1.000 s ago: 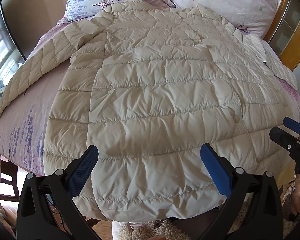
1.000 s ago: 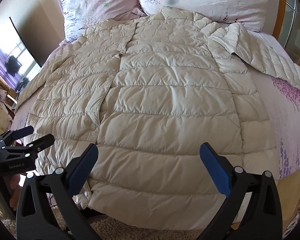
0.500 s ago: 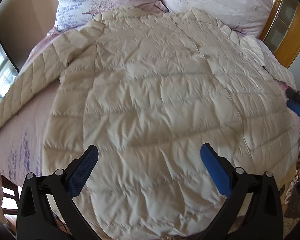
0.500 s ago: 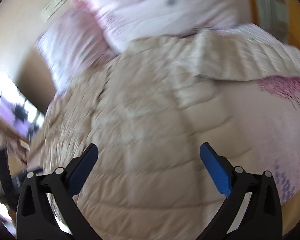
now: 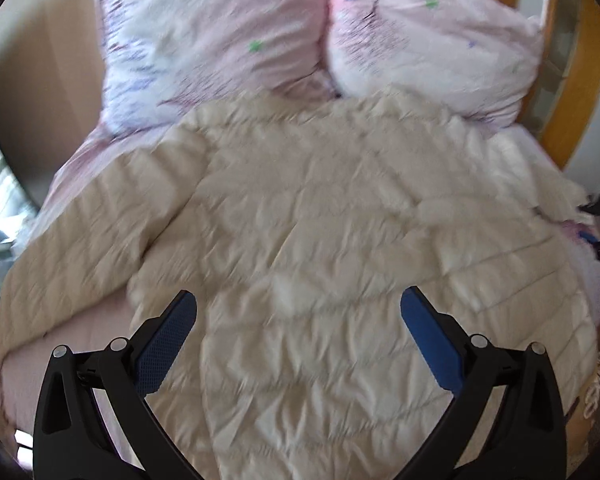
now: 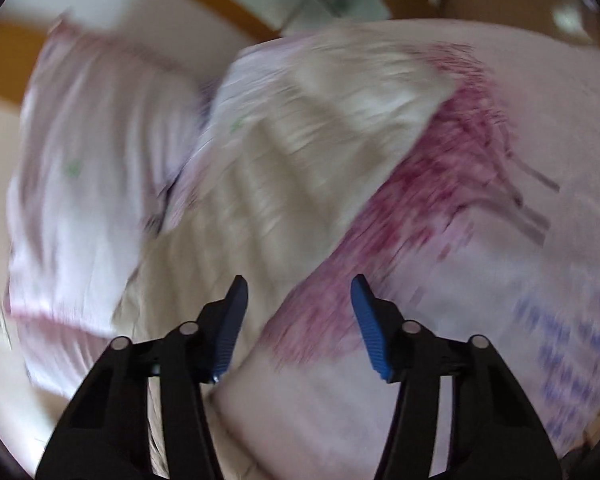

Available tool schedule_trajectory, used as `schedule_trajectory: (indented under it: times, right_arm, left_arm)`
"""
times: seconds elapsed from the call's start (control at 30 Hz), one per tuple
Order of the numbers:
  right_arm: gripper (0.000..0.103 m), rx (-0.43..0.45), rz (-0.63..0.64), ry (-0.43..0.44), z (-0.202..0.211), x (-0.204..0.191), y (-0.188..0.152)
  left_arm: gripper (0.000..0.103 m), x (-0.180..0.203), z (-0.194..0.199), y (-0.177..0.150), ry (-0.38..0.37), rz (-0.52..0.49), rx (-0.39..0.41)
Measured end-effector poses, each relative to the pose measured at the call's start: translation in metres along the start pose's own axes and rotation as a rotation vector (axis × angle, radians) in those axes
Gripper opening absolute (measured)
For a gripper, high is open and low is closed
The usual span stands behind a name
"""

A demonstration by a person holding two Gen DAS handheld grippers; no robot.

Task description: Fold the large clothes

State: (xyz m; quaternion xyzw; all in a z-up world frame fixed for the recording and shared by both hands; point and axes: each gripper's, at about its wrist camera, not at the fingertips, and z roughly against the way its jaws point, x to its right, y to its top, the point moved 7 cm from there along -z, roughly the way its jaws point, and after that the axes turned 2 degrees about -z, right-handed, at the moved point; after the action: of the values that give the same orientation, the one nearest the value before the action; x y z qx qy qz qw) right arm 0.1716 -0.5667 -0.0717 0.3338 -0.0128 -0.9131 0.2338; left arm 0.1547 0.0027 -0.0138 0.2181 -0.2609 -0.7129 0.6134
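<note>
A cream quilted down coat [image 5: 320, 248] is spread flat, front up, over a pink flowered bed sheet [image 6: 520, 208], its collar just below two pillows [image 5: 220, 32] at the head of the bed. One sleeve [image 5: 76, 248] is laid out toward the left edge of the mattress; the other sleeve [image 6: 300, 128] is seen, blurred, in the right wrist view, lying on the sheet beside the pillows.

The left gripper [image 5: 298, 336] is held wide open above the coat's body — nothing is gripped. The right gripper [image 6: 298, 320] is seen about half open, its jaws having just been closing, with the sleeve's lower edge and bare sheet ahead of it; no cloth is pinched yet.

The step in hand is judged to be the taking of a sleeve for folding inward. It is best done if the cuff end is taken in a deep bite, so that slippery puffy fabric is not lost, and if the sleeve is carried low across the chest — the body being steadied by the other tongs.

No containers are seen.
</note>
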Motion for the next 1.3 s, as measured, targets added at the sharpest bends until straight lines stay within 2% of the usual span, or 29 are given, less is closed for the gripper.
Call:
schedule_trajectory:
  times: [0.03, 0.1, 0.3, 0.37, 0.4, 0.47, 0.57, 0.67, 0.73, 0.83, 0.93, 1.03, 1.17, 1.3]
  right_arm:
    - [0.044, 0.009, -0.019, 0.010, -0.001, 0.005, 0.008]
    - [0.042, 0.043, -0.043, 0.014, -0.002, 0.013, 0.028]
    - [0.035, 0.134, -0.058, -0.063, -0.001, 0.021, 0.066]
    - [0.028, 0.153, -0.055, -0.085, -0.001, 0.023, 0.074]
    - [0.025, 0.170, -0.040, -0.106, -0.001, 0.022, 0.077]
    - [0.010, 0.206, 0.009, -0.150, 0.000, 0.017, 0.079]
    - [0.004, 0.289, 0.137, -0.198, 0.007, -0.007, 0.080]
    - [0.004, 0.366, 0.280, -0.179, 0.024, -0.045, 0.065]
    - [0.003, 0.391, 0.413, -0.097, 0.037, -0.087, 0.044]
    - [0.003, 0.364, 0.584, 0.053, 0.048, -0.146, -0.002]
    - [0.003, 0.292, 0.746, 0.185, 0.047, -0.194, -0.061]
    - [0.003, 0.164, 0.884, 0.296, 0.036, -0.228, -0.130]
    - [0.003, 0.000, 0.987, 0.349, 0.011, -0.246, -0.201]
    - [0.003, -0.139, 1.090, 0.336, -0.018, -0.246, -0.261]
  left_arm:
    - [0.102, 0.000, -0.001, 0.004, -0.011, 0.000, 0.011]
    - [0.102, 0.001, -0.004, 0.013, -0.026, -0.001, 0.034]
    - [0.102, -0.001, -0.017, 0.030, -0.072, 0.033, 0.036]
    - [0.102, 0.000, -0.020, 0.032, -0.106, 0.047, 0.037]
    - [0.102, 0.001, -0.021, 0.033, -0.129, 0.054, 0.039]
    - [0.102, 0.003, -0.025, 0.035, -0.158, 0.063, 0.038]
    - [0.102, 0.005, -0.031, 0.039, -0.177, 0.074, 0.032]
    - [0.102, 0.008, -0.032, 0.042, -0.255, 0.110, 0.038]
    - [0.102, 0.011, -0.033, 0.045, -0.339, 0.157, 0.038]
    - [0.102, 0.014, -0.034, 0.051, -0.407, 0.202, 0.034]
    - [0.102, 0.019, -0.036, 0.056, -0.498, 0.254, 0.026]
    - [0.102, 0.025, -0.039, 0.060, -0.603, 0.327, 0.008]
    - [0.102, 0.027, -0.046, 0.065, -0.706, 0.427, -0.026]
    - [0.102, 0.032, -0.058, 0.070, -0.766, 0.491, -0.058]
